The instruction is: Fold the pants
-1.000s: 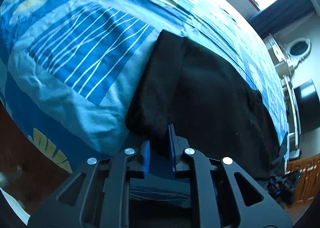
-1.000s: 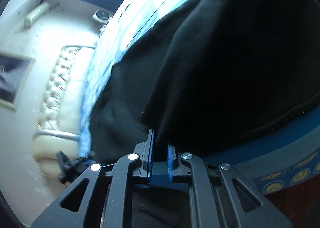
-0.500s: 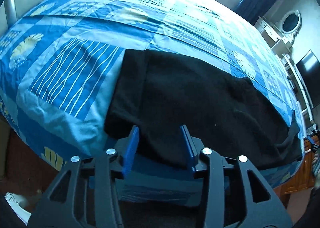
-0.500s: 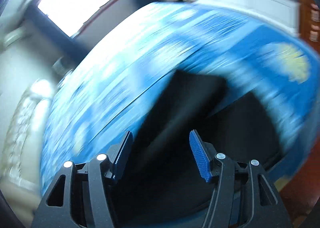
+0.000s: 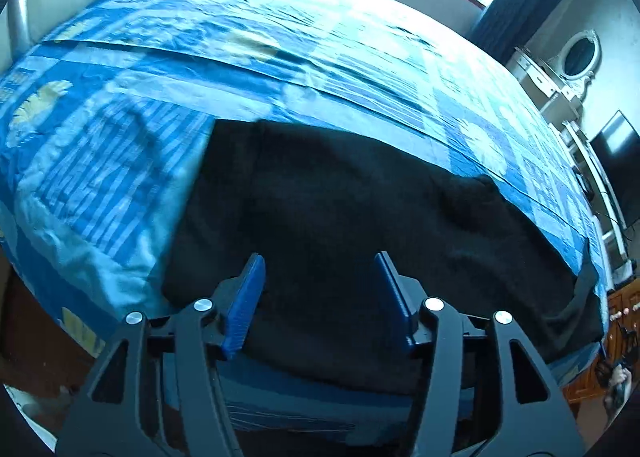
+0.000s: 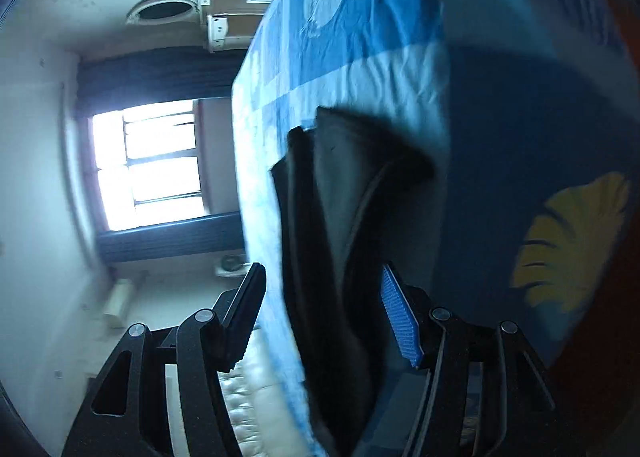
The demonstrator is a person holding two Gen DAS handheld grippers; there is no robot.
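A: Note the pants (image 5: pixel 340 225). They lie dark and flat across the lower centre of the left wrist frame, on the blue patterned bed (image 5: pixel 280 69), close to its near edge. One lengthwise fold looks done, judging from the doubled long edge.

B: And your left tool (image 5: pixel 316 293)?

A: Its jaws are opening, with only cloth lying below the gap. The blue pads (image 5: pixel 246 305) press on nothing, so it has let go.

B: The right tool (image 6: pixel 324 309)?

A: Parted too, and empty. In the right wrist frame the view is rolled on its side. The pants (image 6: pixel 332 217) run as a dark band from lower centre up to mid frame, layered edges showing, with the bed's (image 6: pixel 500 137) side panel to the right. Cloth sits in line with the gap, but neither pad touches it as far as you can see.

B: So which step are you in?

A: Between folds, I judge: released, and moving to a fresh hold.

B: What does the next move call for?

A: Likely taking both corners of one short end, each tool closing on all layers, then carrying that end over to the other. Lift evenly or the stack skews.
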